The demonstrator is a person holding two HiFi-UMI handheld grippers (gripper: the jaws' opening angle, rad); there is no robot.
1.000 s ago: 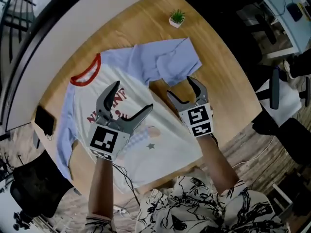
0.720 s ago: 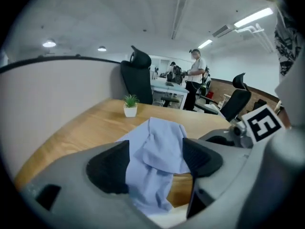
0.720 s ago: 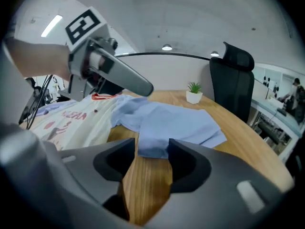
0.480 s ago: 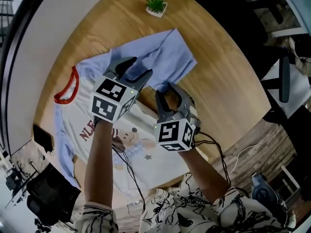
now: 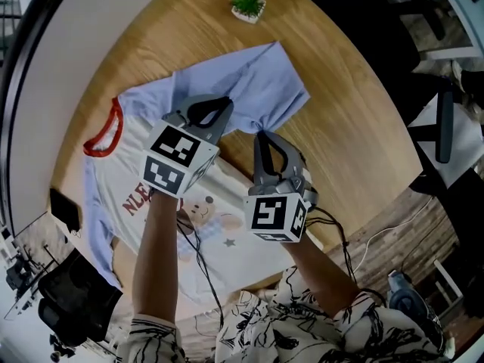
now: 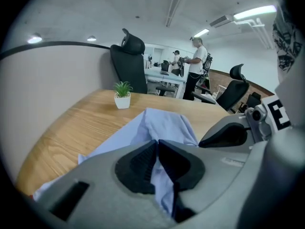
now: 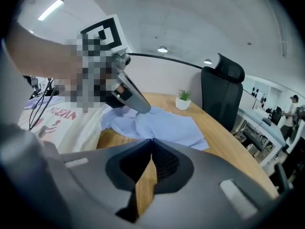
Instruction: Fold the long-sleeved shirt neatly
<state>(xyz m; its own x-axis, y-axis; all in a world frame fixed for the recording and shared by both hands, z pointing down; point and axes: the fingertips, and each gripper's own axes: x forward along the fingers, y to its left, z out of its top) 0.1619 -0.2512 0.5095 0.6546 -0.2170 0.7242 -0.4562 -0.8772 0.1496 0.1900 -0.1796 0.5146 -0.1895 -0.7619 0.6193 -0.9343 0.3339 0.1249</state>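
Lying on the wooden table, the long-sleeved shirt has its blue sleeve pinched by both grippers.
The left gripper is clamped on a fold of sleeve cloth; the right gripper, just beside it, is closed on the sleeve's near edge. The white body spreads under the person's forearms, and a small potted plant stands beyond the sleeve.

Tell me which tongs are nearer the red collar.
Left. Left tongs pinch the blue sleeve, closer to the red collar; right tongs sit farther off, at the sleeve's lower edge.
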